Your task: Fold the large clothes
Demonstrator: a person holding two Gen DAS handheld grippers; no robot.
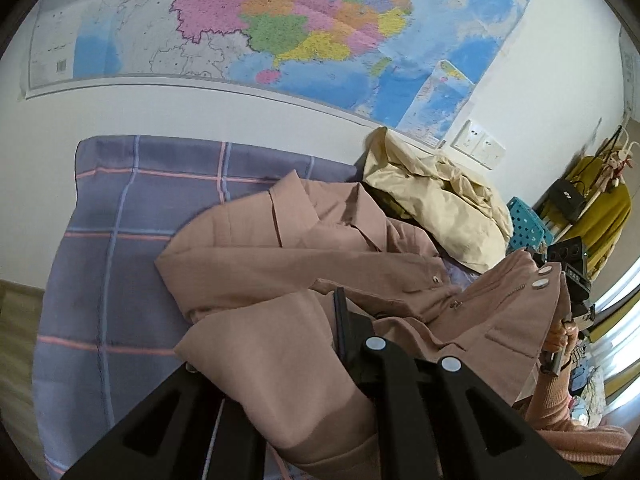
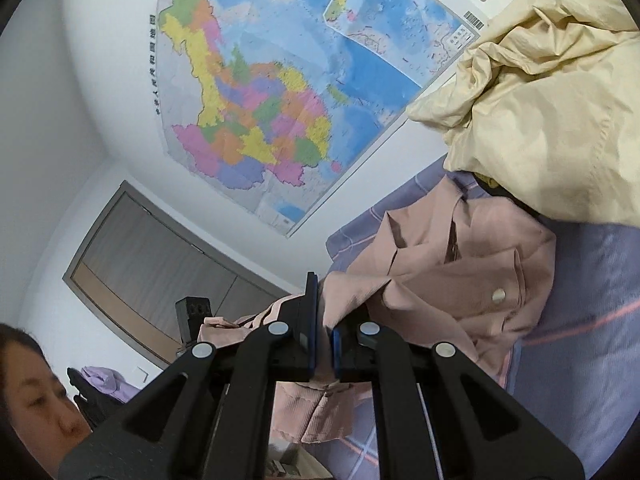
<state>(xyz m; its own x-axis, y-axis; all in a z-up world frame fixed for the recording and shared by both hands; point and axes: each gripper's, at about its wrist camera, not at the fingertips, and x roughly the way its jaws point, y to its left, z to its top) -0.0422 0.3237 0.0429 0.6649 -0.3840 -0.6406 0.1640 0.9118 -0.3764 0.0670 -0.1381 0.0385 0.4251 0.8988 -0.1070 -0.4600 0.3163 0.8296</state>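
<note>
Coat (image 1: 304, 264): soft, limp, bulky; centre frame on bed (image 1: 120, 264). Left claw (image 1: 344, 344) clenched on hem, right claw (image 2: 323, 336) clenched on edge. Best gripped at hem corners; likely sags midway.

- A bed covered with a purple checked sheet (image 1: 120, 248) with pink and pale blue lines fills the left and centre of the left wrist view; it stands against the white wall.
- A pink coat (image 1: 288, 256) lies on the sheet at centre frame, collar toward the wall, its lower part lifted off.
- A crumpled cream garment (image 1: 440, 196) sits heaped right of the coat, touching it.
</note>
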